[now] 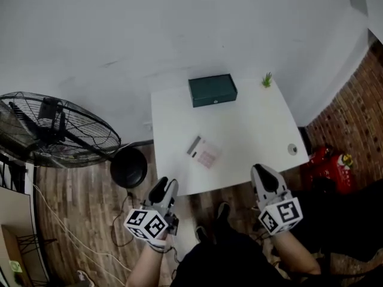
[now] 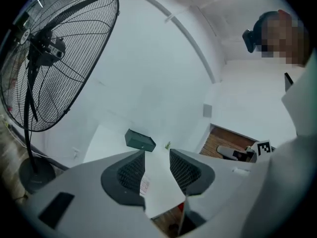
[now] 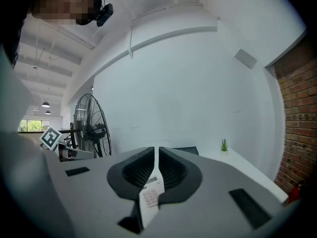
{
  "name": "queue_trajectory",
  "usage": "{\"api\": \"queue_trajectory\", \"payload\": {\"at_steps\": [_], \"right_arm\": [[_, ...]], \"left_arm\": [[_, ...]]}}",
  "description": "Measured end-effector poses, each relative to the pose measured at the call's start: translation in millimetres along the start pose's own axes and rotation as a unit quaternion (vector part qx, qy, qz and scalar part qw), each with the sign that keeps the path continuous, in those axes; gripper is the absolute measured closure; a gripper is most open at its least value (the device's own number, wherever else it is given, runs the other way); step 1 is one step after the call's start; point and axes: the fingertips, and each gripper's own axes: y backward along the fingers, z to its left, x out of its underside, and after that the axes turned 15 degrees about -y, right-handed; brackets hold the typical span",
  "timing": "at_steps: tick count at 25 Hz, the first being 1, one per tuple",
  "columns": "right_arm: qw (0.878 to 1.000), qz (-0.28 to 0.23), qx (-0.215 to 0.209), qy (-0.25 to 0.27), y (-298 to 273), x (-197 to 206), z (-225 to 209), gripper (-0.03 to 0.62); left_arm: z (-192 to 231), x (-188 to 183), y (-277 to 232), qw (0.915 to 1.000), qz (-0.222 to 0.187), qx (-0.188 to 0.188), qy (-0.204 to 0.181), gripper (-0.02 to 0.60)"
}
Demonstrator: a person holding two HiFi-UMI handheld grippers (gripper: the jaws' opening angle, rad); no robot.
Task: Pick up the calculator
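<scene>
A standing fan (image 1: 54, 130) fills the left edge. Left of lower centre, the left gripper (image 1: 166, 184) hovers released and empty. On the white table (image 1: 251, 124), mid-frame, lies the calculator (image 1: 203, 151), pale with pinkish keys, askew, its display too small to read. A green box (image 1: 212, 90) sits behind it. At lower right, the right gripper (image 1: 262, 171) is all but clenched on nothing.

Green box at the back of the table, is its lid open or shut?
Shut. The green box has its lid lying flat on top.
</scene>
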Motion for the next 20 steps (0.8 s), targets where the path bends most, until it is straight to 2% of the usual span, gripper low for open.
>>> {"api": "queue_trajectory", "payload": {"at_steps": [8,14,20], "right_arm": [[0.998,0.007,-0.042,-0.038,-52,-19,-52,0.572],[0.996,0.026,-0.07,-0.048,-88,-22,-70,0.576],[0.995,0.043,-0.065,-0.067,-108,-15,-86,0.58]], "left_arm": [[3,-9,-66,0.9991,0.018,-0.039,-0.003,0.426],[13,-7,-99,0.9977,0.035,-0.058,0.001,0.426],[34,12,-129,0.9958,0.069,-0.06,0.008,0.426]]}}
